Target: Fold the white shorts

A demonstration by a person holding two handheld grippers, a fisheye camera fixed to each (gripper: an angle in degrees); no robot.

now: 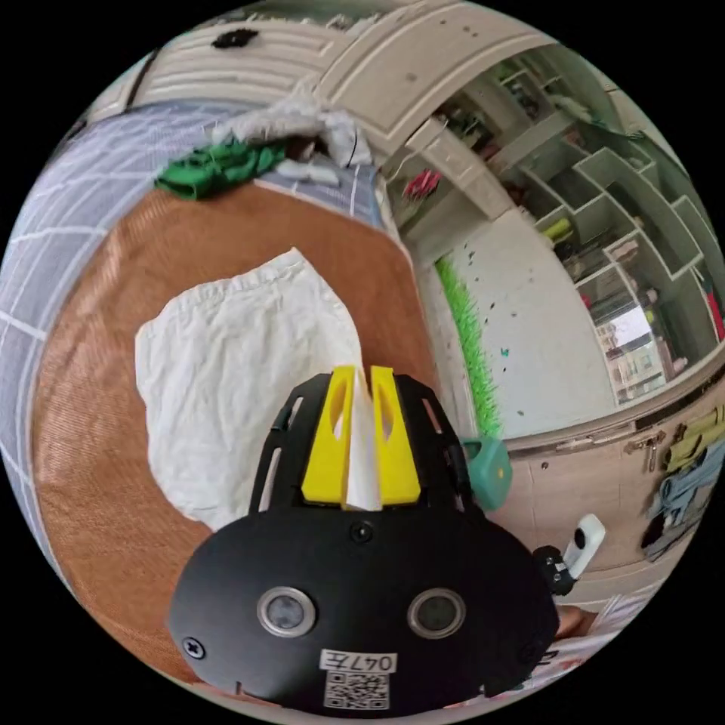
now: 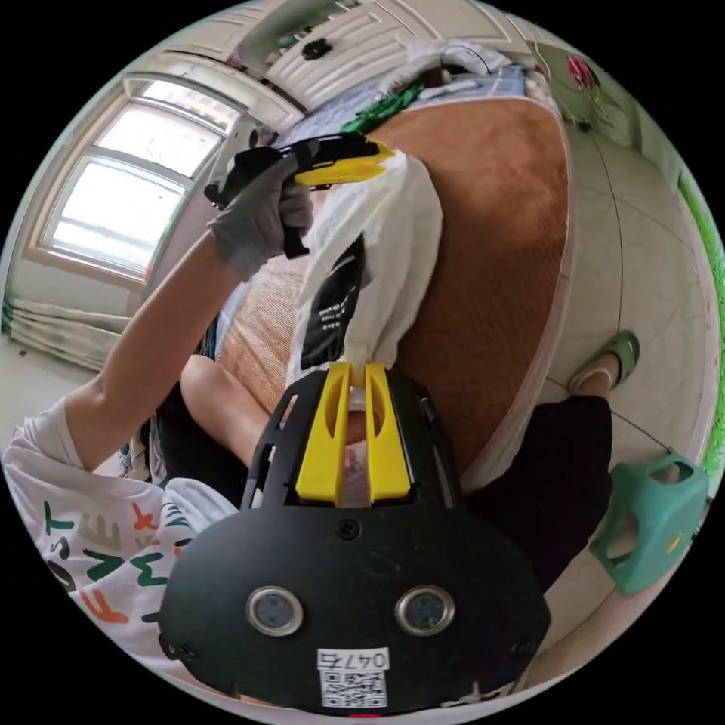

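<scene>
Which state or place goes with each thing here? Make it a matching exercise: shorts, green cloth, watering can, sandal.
Things:
1. shorts
2. green cloth
3. watering can
4. sandal

Places or states:
A. on a foot, on the floor by the mat's edge
B. bunched at the far end of the brown mat
C. pinched by the left gripper and the right gripper
D. standing on the floor, teal

Pairs: 1-C, 2-B, 3-D, 4-A

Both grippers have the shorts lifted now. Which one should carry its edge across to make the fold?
Left, probably. The left gripper holds the white shorts high, above the brown mat, free to swing over. The right gripper pins the lower edge, a natural anchor.
</scene>
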